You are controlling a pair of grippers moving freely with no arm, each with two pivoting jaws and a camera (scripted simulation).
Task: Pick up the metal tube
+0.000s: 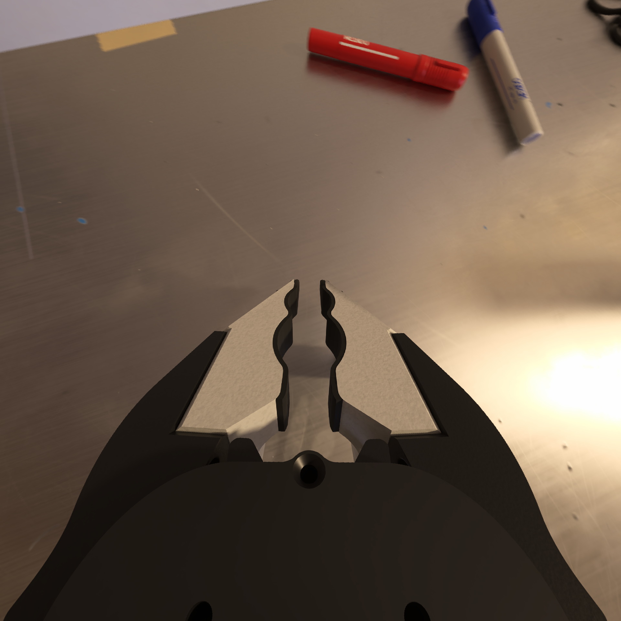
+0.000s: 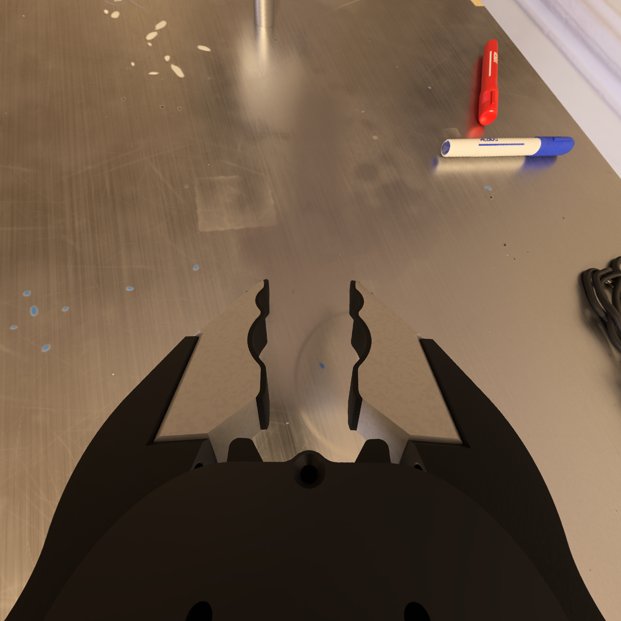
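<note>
The metal tube shows only in the right wrist view, as a grey ribbed cylinder cut off by the top edge, far ahead on the brushed metal table. Its blurred reflection lies below it. My right gripper is open and empty, low over the table, pointing roughly toward the tube from a long way off. My left gripper has its jaws nearly together with only a narrow gap and holds nothing. The tube is not in the left wrist view.
A red marker and a blue-capped white marker lie to the right near the table's edge; they also show in the left wrist view, red and blue. A black cable lies at the right. Tan tape is stuck at the far edge.
</note>
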